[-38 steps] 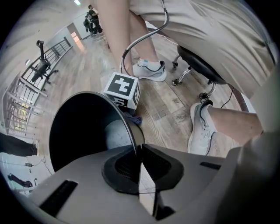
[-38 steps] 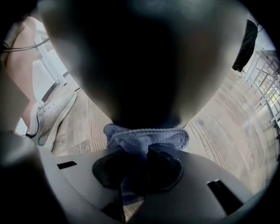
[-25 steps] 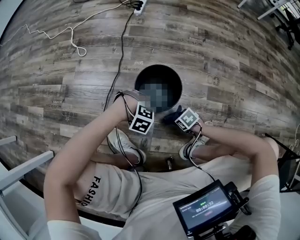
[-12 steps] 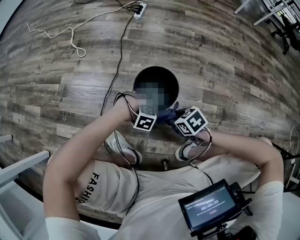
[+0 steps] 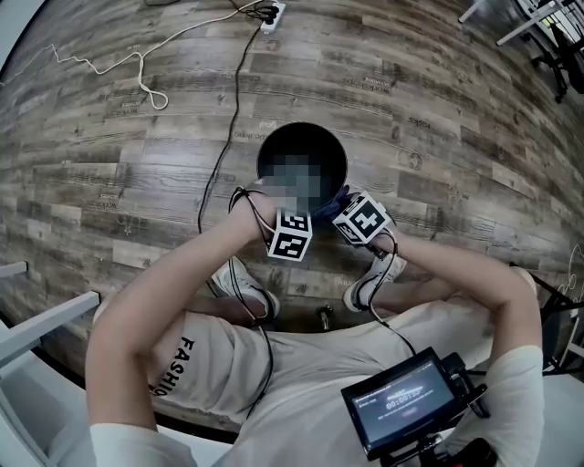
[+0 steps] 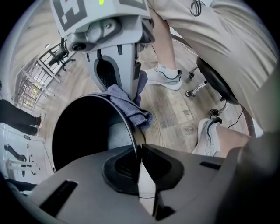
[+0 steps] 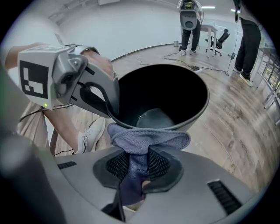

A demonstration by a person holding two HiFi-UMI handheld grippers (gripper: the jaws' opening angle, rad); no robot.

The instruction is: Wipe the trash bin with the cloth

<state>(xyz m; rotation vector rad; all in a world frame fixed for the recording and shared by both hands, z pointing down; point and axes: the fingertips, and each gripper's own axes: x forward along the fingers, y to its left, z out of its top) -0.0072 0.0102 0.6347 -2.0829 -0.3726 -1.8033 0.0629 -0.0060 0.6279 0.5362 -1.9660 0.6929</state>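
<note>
A round black trash bin [image 5: 302, 128] stands on the wooden floor in front of the seated person. My left gripper [image 5: 283, 212] is at its near rim. In the left gripper view the thin rim of the bin [image 6: 78, 131] runs between the pads of my left gripper [image 6: 139, 151], whose jaws are closing on it. My right gripper [image 7: 138, 162] is shut on a blue cloth [image 7: 144, 140], which bunches against the outside of the bin [image 7: 175, 94] just under the rim. The left gripper [image 7: 109, 111] bites the rim beside it. The cloth [image 6: 131, 109] hangs from the right gripper [image 6: 118, 81].
A black cable [image 5: 233, 82] and a white cord [image 5: 137, 64] run across the floor to a power strip [image 5: 272, 13]. The person's shoes [image 5: 242, 285] rest by the bin. A monitor [image 5: 406, 401] sits at the lap. People [image 7: 190, 22] stand far off.
Both grippers have drawn in to the bin's near rim. The right one has brought the cloth up against the bin, and the left one has shifted slightly right.
</note>
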